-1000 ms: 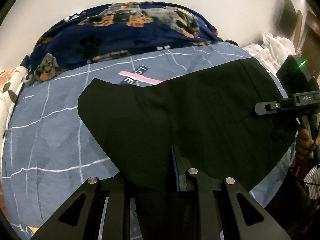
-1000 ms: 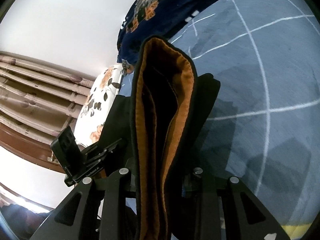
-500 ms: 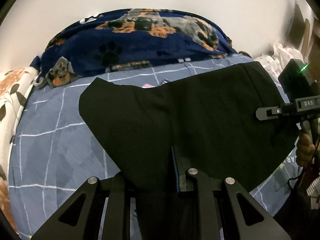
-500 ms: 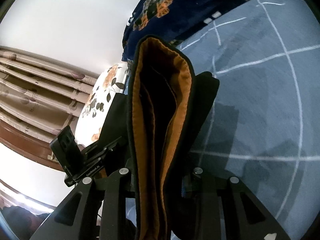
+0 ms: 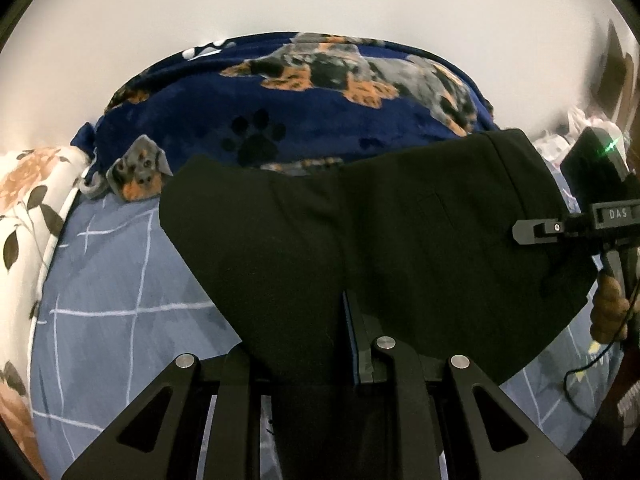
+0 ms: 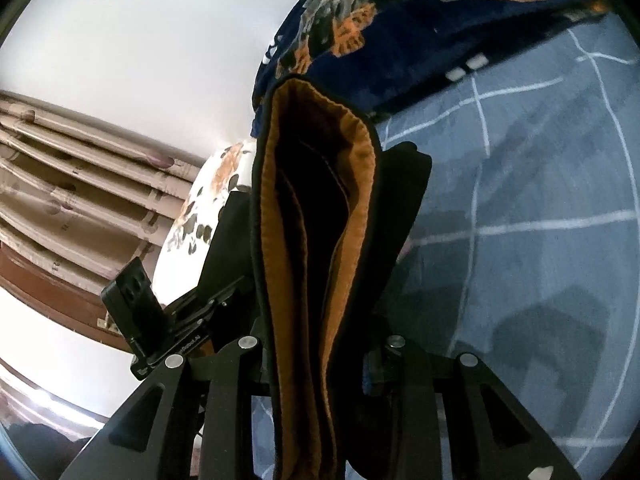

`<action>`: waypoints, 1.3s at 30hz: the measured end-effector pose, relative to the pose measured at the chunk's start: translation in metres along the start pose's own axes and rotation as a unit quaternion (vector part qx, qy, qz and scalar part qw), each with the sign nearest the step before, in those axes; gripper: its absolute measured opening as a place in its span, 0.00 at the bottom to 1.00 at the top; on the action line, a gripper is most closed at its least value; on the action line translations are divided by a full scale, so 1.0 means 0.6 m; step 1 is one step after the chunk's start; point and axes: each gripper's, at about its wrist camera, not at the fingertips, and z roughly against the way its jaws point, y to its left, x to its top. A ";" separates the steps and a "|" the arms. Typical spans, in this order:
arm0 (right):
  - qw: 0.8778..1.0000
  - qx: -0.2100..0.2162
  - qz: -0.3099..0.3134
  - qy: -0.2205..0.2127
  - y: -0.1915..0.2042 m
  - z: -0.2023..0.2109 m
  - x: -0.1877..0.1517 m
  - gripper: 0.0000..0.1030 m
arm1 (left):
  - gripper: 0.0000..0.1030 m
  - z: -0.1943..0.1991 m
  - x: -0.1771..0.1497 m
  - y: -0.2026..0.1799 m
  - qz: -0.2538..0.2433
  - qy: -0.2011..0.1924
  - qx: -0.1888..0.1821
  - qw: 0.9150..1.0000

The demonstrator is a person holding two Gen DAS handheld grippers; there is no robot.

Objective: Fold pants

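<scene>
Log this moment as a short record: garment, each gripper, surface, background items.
garment: black pants, orange-brown lining at the waistband, held up between both grippers
left gripper: shut on the pants
right gripper: shut on the waistband
surface: blue grid-lined bedsheet
background: navy dog-print blanket; floral pillow

The left wrist camera is looking along its fingers, tilted down over the bed (image 5: 104, 300) toward the far edge. The right wrist camera is sitting close behind the pants' waistband (image 6: 320, 216), facing left across the same bed (image 6: 540, 200) and blanket (image 6: 400, 40).
</scene>
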 end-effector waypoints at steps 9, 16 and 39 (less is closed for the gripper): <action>1.000 0.012 -0.011 -0.013 -0.015 -0.026 0.038 0.24 | 0.19 -0.042 0.050 0.042 0.012 -0.004 0.015 1.000; 1.000 0.004 -0.012 -0.014 -0.026 -0.045 0.055 0.24 | 0.19 -0.085 0.072 0.073 0.027 0.001 0.022 0.999; 0.999 -0.034 -0.025 -0.022 -0.061 -0.079 0.080 0.23 | 0.22 -0.149 0.055 0.107 0.042 -0.001 0.045 0.998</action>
